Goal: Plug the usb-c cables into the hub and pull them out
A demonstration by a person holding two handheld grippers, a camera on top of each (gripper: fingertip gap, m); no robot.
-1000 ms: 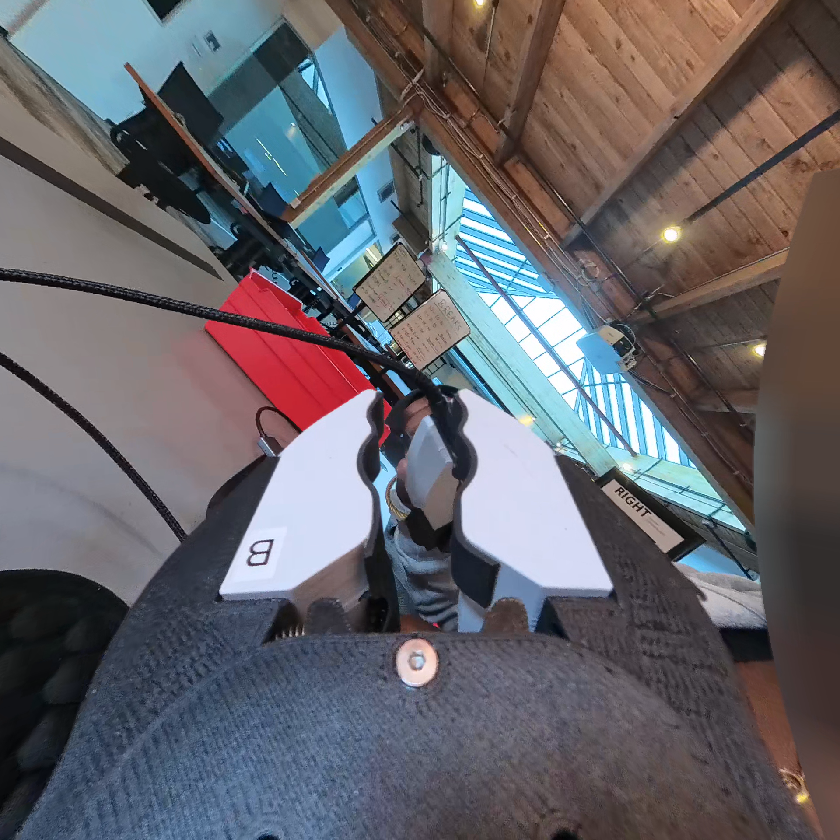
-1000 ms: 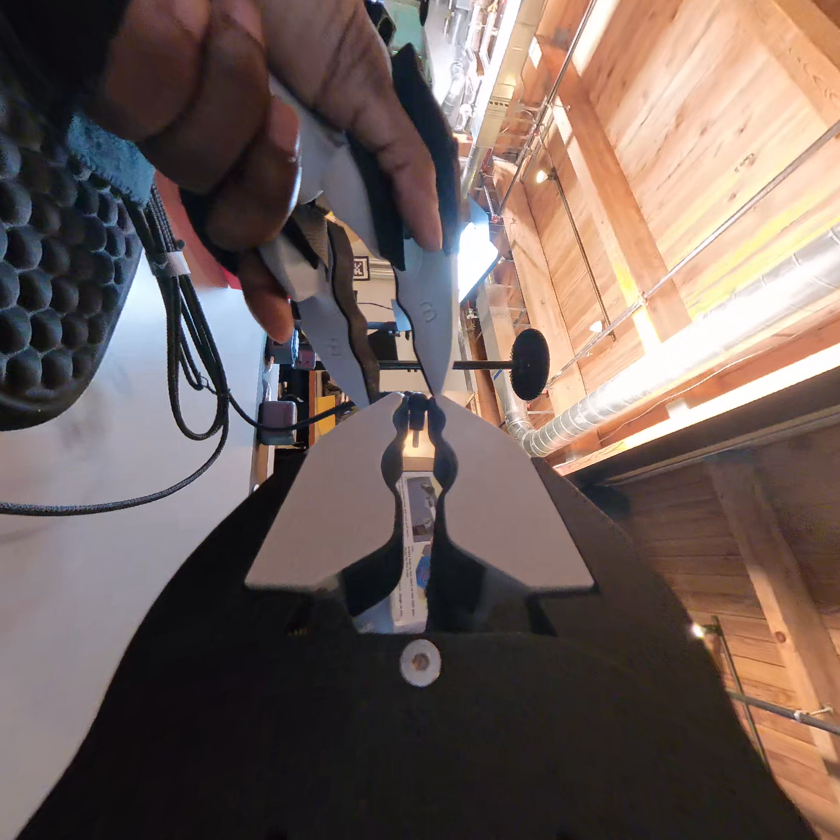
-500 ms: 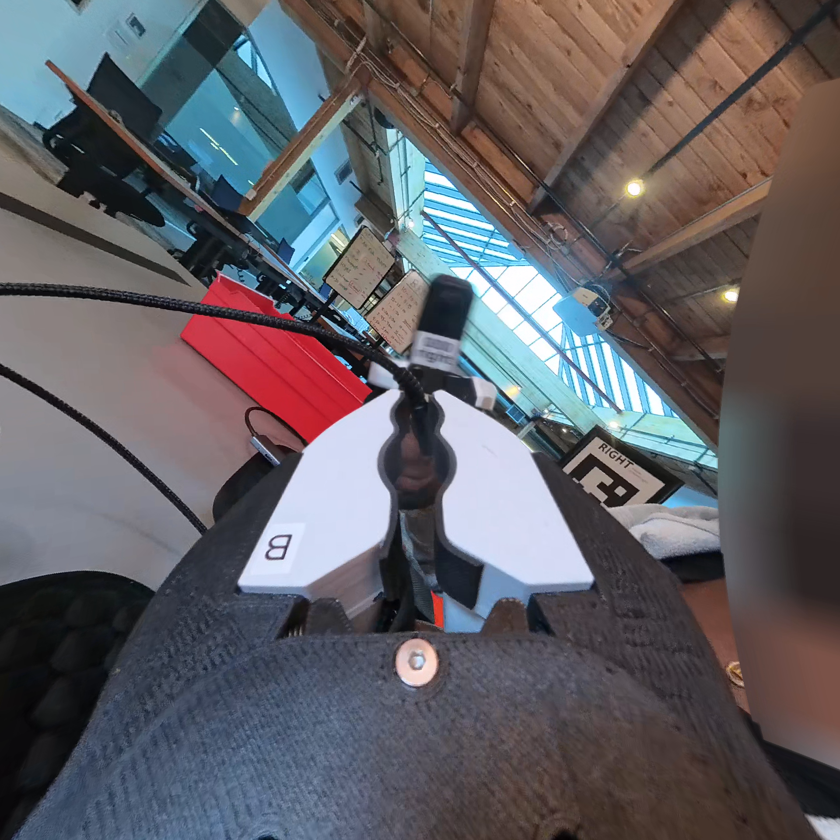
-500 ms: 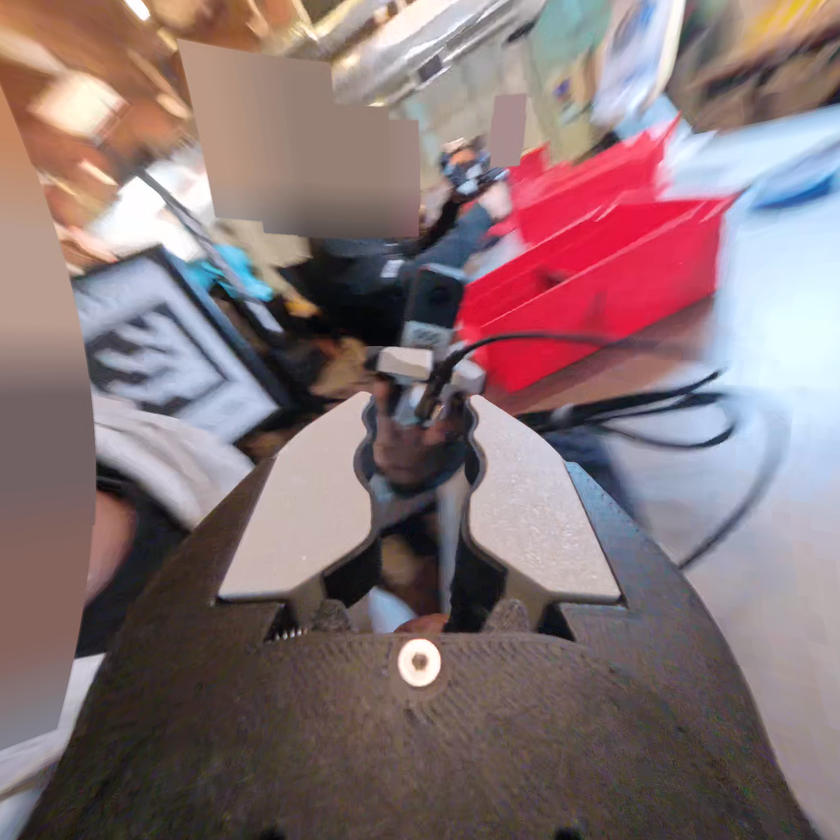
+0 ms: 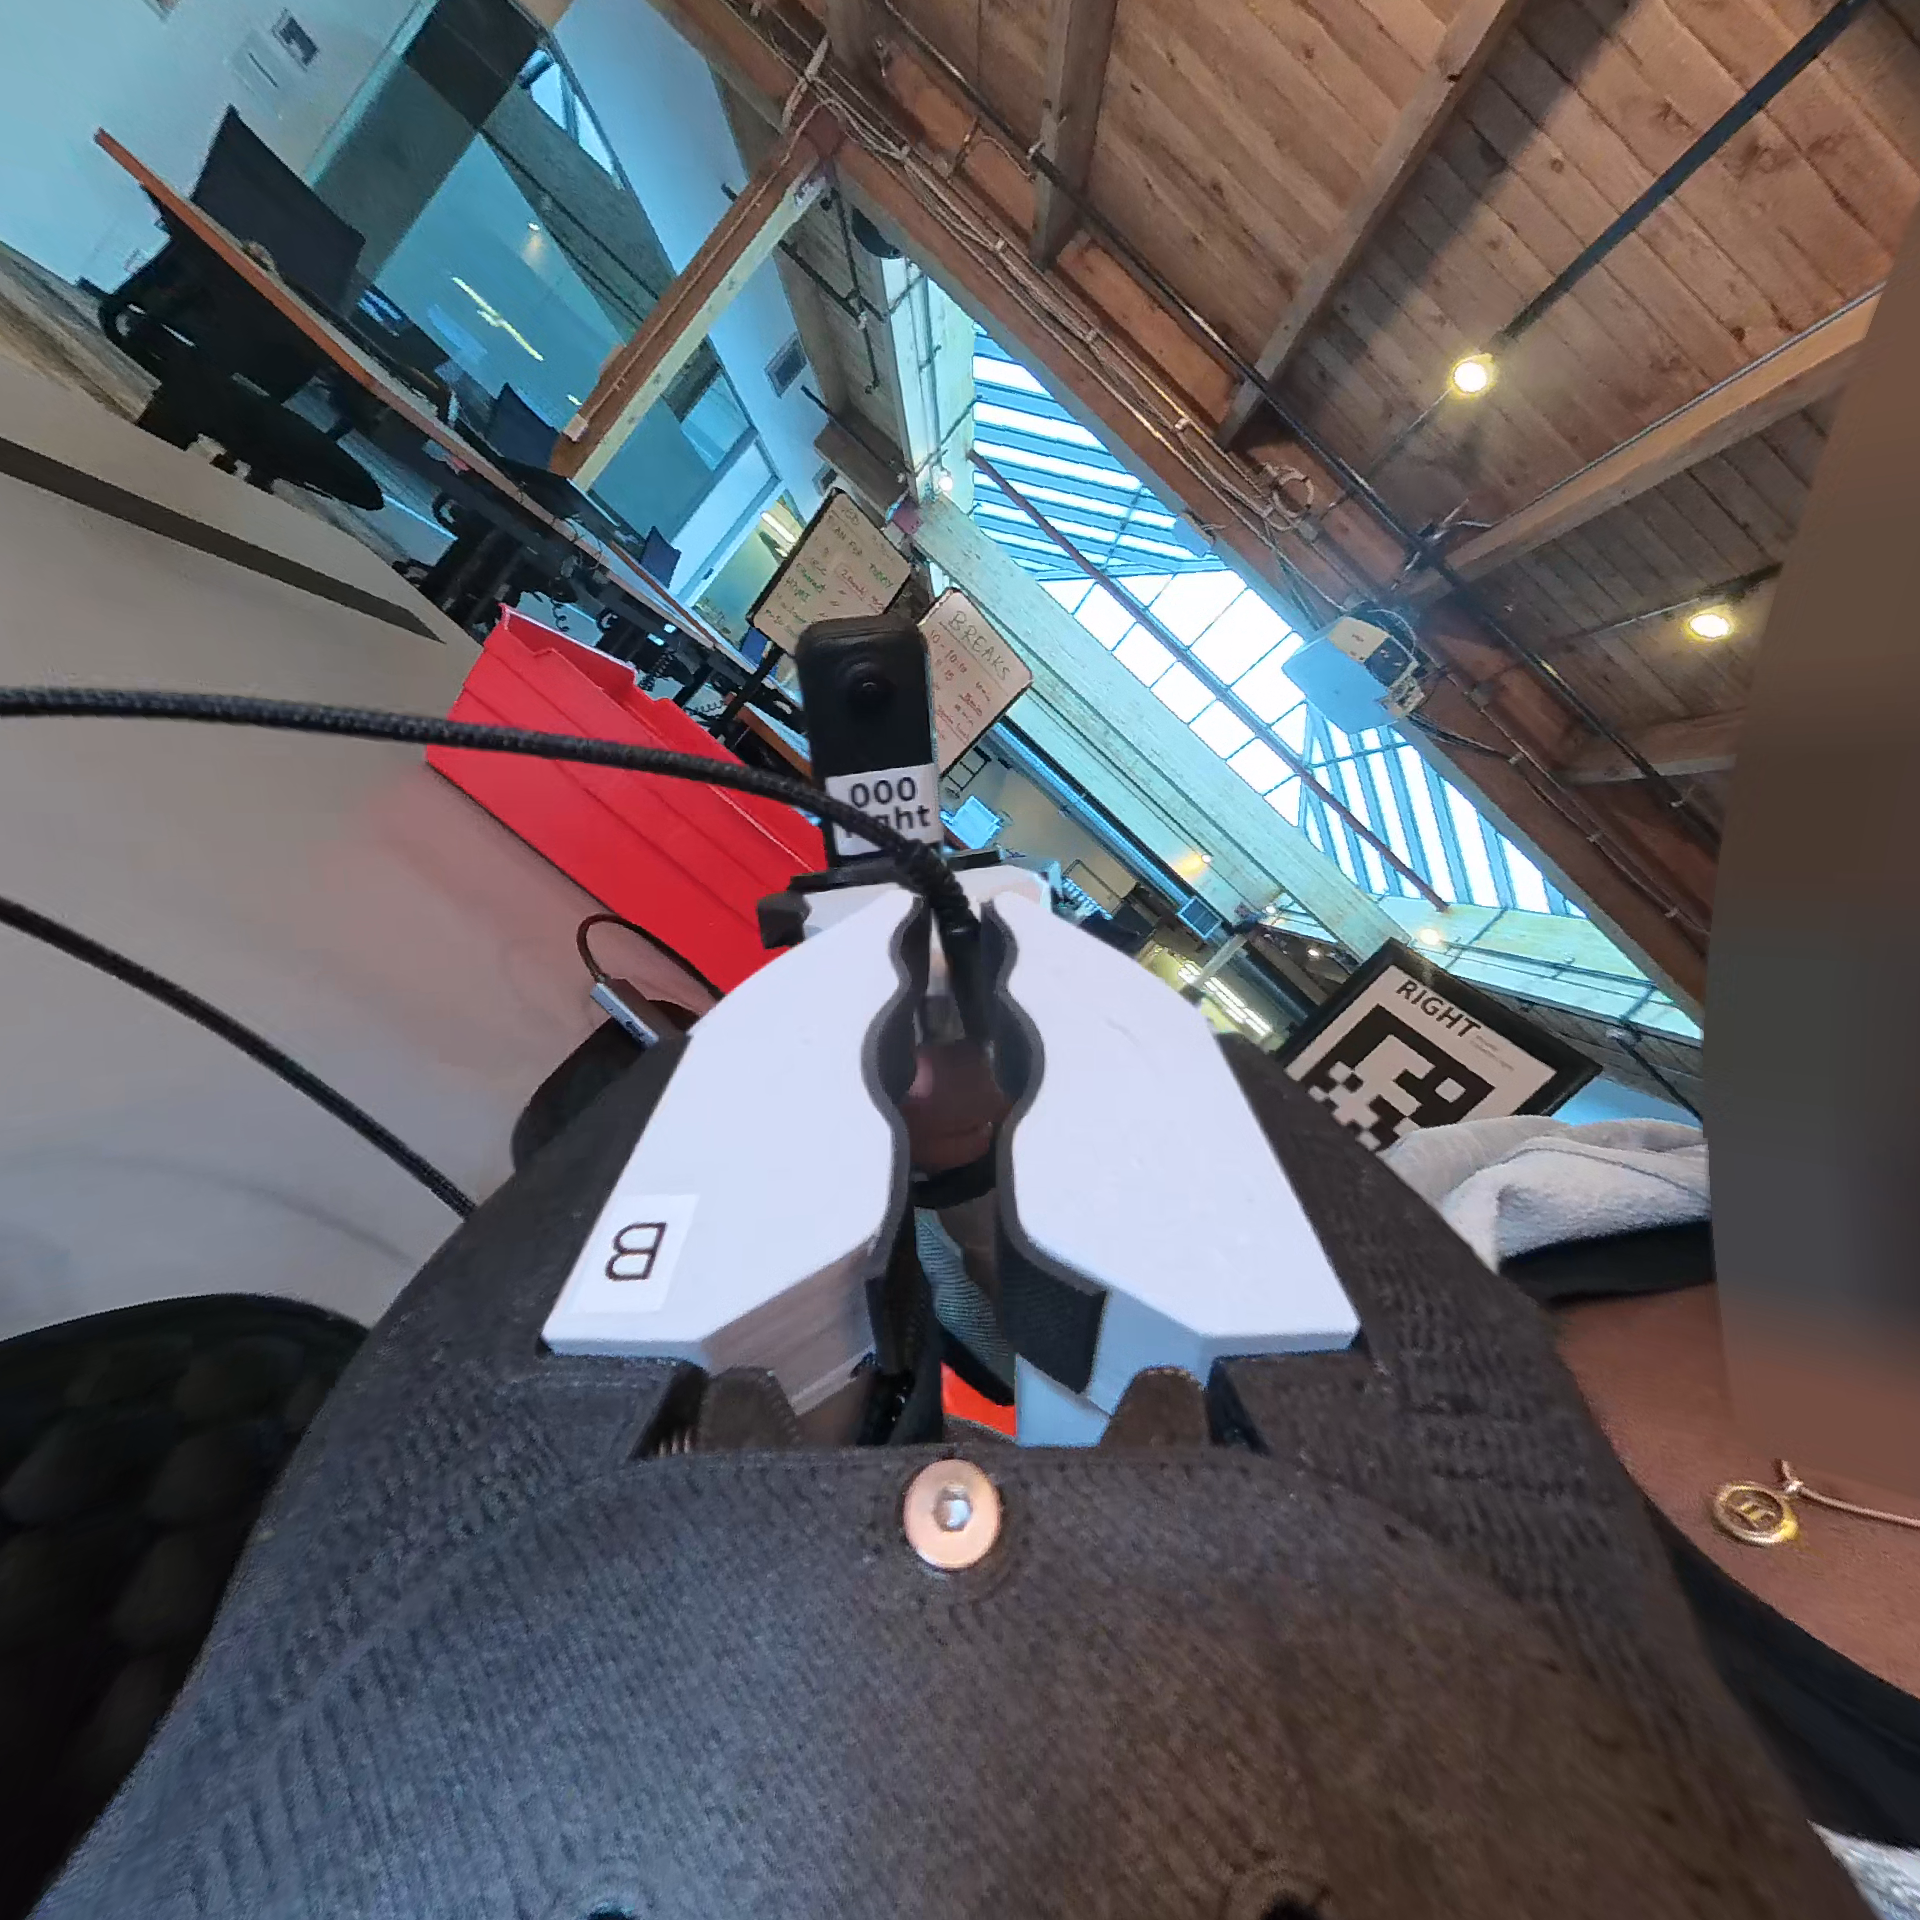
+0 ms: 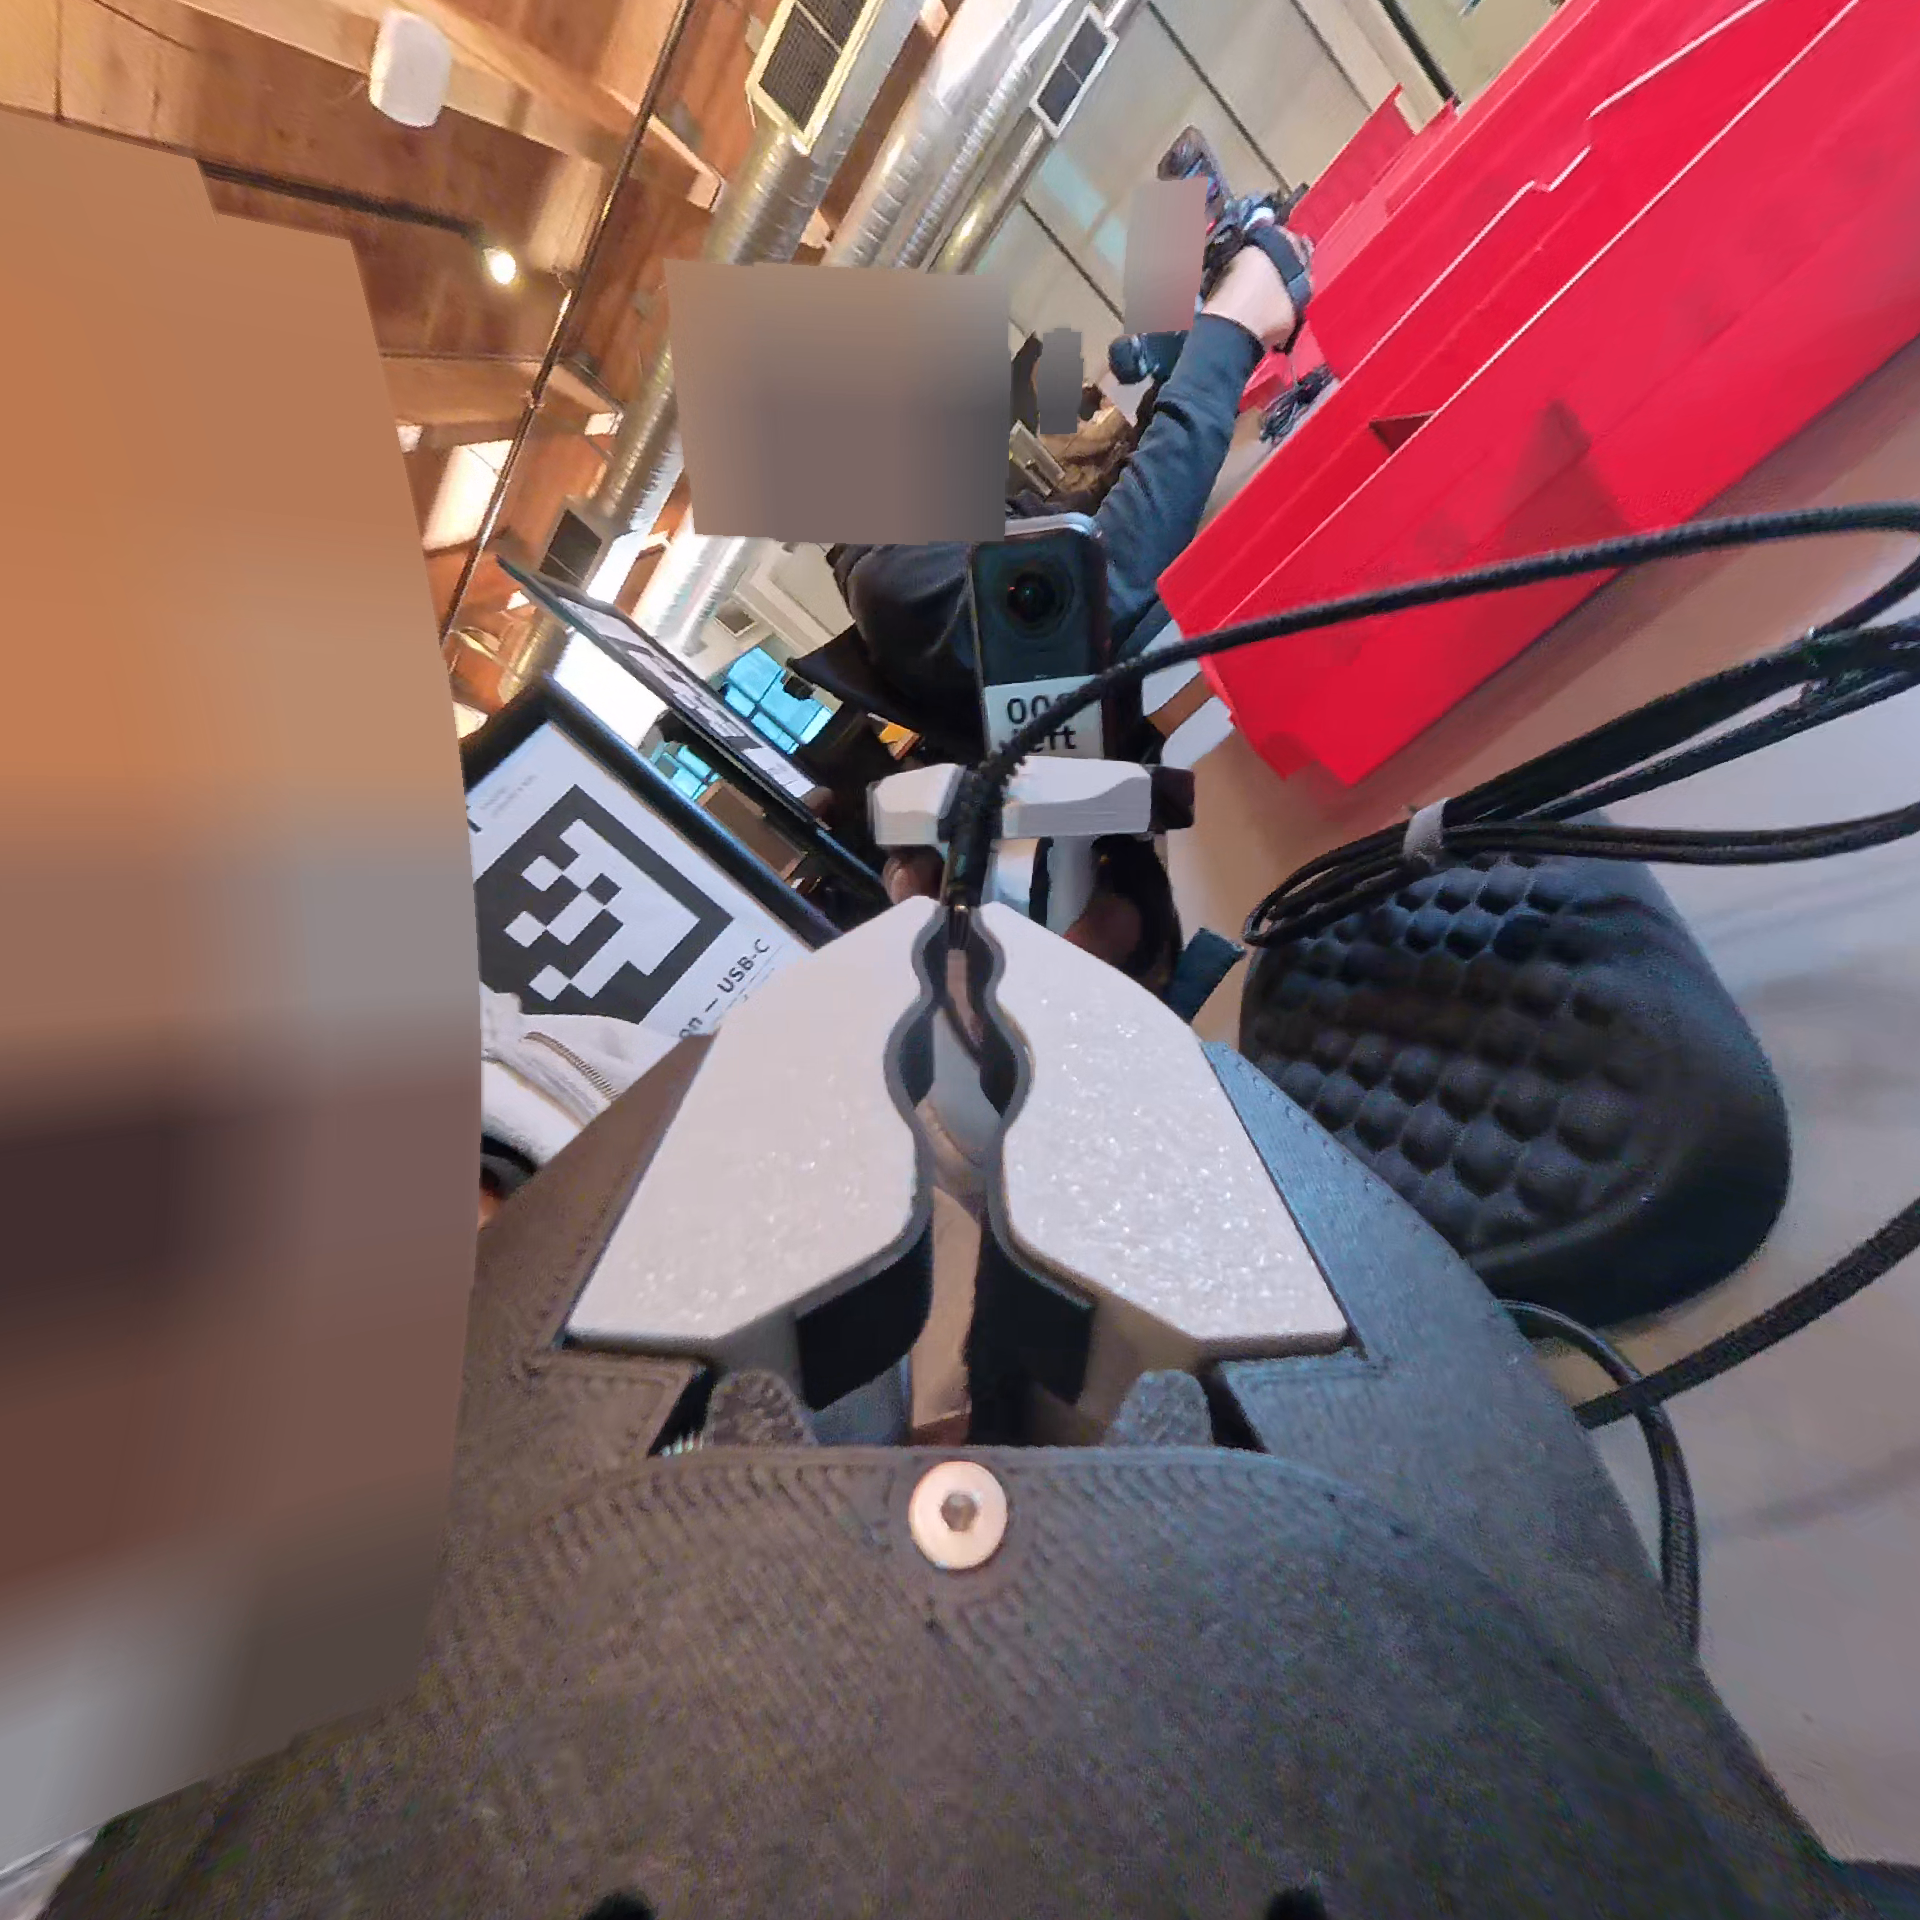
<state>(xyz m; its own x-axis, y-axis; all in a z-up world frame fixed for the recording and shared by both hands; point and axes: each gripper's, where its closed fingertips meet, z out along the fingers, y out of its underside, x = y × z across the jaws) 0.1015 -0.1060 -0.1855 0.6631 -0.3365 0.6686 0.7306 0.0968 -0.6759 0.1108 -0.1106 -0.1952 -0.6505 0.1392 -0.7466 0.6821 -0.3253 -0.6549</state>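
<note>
My left gripper point(image 5: 951, 914) is shut on a black braided USB-C cable point(image 5: 520, 738) close to its plug end. The cable runs off left over the pale table point(image 5: 208, 935). My right gripper point(image 6: 961, 920) faces it tip to tip and is shut on the plug at the cable's end point(image 6: 963, 883). In the right wrist view the left gripper point(image 6: 982, 805) shows just beyond my tips, with the cable point(image 6: 1455, 603) arcing away right. A small grey hub point(image 5: 623, 1013) with a short brown lead lies on the table, apart from both grippers.
Red bins point(image 5: 623, 790) point(image 6: 1558, 416) stand on the table behind. A black dimpled pad point(image 6: 1507, 1091) lies on the table with a tied bundle of black cables point(image 6: 1662, 821) over it. A black-and-white marker board point(image 6: 592, 904) stands nearby. People are in the background.
The left jaws, a little apart around the cable a second ago, have closed on it. The right gripper swung round sharply and now faces the left gripper tip to tip.
</note>
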